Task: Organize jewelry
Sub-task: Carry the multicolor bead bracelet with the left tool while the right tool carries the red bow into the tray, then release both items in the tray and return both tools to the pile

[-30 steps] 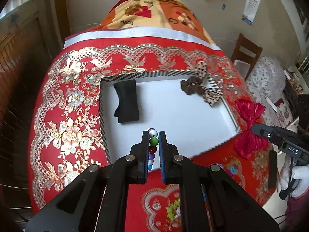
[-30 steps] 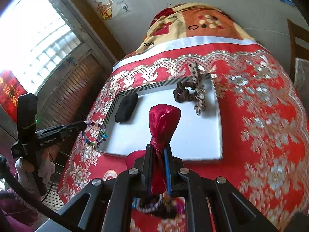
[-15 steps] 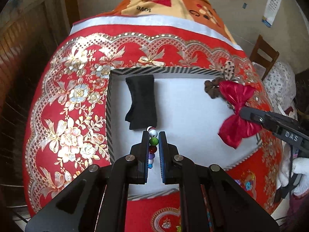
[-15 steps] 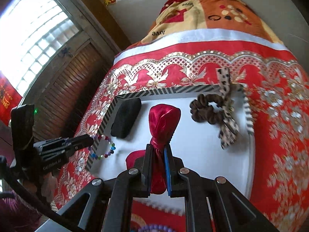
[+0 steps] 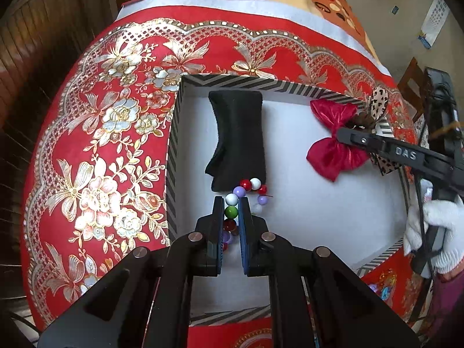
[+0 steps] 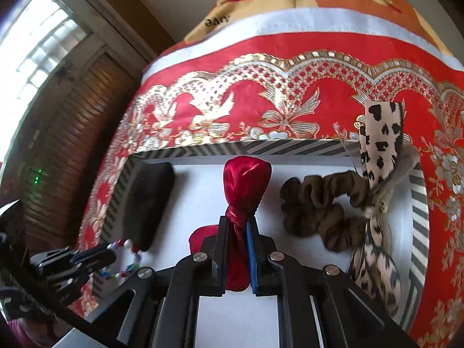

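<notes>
tray (image 5: 290, 88) – 1 black pad (image 5: 237, 133) | 1 scrunchie (image 6: 316, 203) | 1 red bow (image 5: 333, 133) | 1 bead bracelet (image 5: 232, 200)

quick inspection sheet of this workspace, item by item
surface: red and gold floral cloth under a white tray with a striped rim
job's things: bead bracelet, red bow; black pad and brown scrunchie with leopard ribbon lie in the tray
clutter: nothing seen
grippers: left gripper shut on the bracelet; right gripper shut on the bow
cables: black cable by the gloved hand
surroundings: wooden shutters, window, chair
</notes>
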{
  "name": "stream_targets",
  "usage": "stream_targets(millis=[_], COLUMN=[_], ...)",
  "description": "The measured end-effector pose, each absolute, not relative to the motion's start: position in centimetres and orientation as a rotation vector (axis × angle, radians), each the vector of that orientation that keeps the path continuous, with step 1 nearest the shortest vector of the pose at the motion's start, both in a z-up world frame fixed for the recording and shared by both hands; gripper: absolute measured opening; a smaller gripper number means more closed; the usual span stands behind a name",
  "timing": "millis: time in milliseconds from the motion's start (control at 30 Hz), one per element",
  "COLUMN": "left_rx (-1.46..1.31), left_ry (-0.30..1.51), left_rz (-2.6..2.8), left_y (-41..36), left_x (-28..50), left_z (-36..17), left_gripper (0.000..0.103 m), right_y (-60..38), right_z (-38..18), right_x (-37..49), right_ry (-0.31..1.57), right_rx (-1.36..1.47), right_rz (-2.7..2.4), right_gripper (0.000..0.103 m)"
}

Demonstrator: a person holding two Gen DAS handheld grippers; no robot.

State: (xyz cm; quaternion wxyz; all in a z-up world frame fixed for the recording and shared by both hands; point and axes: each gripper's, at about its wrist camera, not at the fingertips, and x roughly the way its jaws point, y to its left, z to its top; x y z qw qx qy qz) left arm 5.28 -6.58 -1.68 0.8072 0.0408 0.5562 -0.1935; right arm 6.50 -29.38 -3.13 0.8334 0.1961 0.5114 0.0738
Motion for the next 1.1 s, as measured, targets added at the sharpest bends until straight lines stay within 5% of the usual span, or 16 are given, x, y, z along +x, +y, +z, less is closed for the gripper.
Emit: stream_targets(millis=[133,200,267,1100], left_rx=[0.062,0.039,0.014,0.172], left_ry=[1.191,1.196,1.189,1.039], left_rz=[-0.406,-0.433,-0.457,-0.289], left_y=[-6.2,-6.2,-6.2,-6.2], left_x=[5.4,5.4,5.4,-0.5], left_z=[-2.0,-1.9,-1.7,3.0], left_gripper=[0.010,0.020,0.046,0.047], right_y=[-29.8,-29.9,-30.0,-27.5], right_z=[-4.1,-4.0,-3.6,4.1], right_x=[7.3,7.4,7.1,-5.5], right_ry=[1.090,1.084,1.073,0.964], right_rx=[0.403,0.383,0.384,0.318], right_rz=[0.141,0.123,0.127,0.060], right_gripper=[0.018,0.036,0.042,0.052])
